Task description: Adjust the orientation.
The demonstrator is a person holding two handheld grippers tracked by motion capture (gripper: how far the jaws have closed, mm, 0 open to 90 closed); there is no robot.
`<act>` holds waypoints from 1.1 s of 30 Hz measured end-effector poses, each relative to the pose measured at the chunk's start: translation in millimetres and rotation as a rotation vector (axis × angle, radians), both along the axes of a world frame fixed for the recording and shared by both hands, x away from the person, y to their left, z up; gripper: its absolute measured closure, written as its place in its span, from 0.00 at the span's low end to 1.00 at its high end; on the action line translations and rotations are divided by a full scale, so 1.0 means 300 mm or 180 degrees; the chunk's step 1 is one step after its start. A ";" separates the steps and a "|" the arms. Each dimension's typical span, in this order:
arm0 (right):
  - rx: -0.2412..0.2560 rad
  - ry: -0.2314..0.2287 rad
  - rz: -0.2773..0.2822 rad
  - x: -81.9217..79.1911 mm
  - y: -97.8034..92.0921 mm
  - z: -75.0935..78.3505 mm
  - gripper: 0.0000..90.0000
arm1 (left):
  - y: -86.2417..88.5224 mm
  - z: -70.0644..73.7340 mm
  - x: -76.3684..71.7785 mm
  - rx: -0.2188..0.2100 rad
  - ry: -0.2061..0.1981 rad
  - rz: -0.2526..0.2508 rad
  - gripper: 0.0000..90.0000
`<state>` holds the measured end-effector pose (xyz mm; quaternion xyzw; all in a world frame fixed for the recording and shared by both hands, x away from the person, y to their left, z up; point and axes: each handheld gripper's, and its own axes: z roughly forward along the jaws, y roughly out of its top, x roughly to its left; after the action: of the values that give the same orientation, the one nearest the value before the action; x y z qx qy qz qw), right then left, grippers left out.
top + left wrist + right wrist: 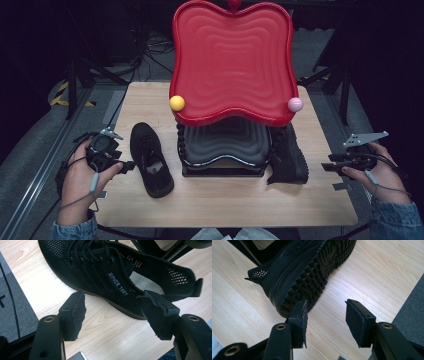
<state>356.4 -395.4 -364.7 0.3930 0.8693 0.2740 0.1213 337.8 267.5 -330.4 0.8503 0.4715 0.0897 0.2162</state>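
Here the right tongs (325, 323) gape beside the tipped shoe's tread (312, 277).

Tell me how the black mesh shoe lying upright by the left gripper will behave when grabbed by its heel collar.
The black mesh shoe probably weighs little: its upper is open knit. The thin heel collar would likely fold under the left gripper; its toe may droop.

- Left shoe (150, 159): black mesh upper, black laces, white "SINCE 1921" lettering, pale insole.
- Right shoe (290, 156): black, with a black lugged sole in a block tread pattern.
- Tray (232, 60): glossy red with rippled concentric ridges.
- Balls: one yellow (177, 103), one pink (295, 104).
- Worktop (225, 200): light wood grain.
- Stand (225, 147): black.
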 end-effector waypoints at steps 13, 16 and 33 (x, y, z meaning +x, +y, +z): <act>0.0006 0.0012 -0.0022 -0.005 -0.007 -0.004 0.58 | -0.085 0.022 -0.008 -0.0011 0.0026 -0.0177 0.39; 0.0003 0.0023 -0.0033 -0.006 -0.007 -0.006 0.58 | -0.108 0.022 -0.008 -0.0014 0.0051 -0.0247 0.39; -0.0022 0.0063 0.0002 0.002 0.010 -0.020 0.57 | -0.222 -0.017 0.007 -0.0002 0.0202 -0.0545 0.40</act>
<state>356.9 -392.4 -370.5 0.3950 0.8716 0.2671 0.1140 340.0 200.8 -335.5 0.8898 0.4037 0.0437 0.2083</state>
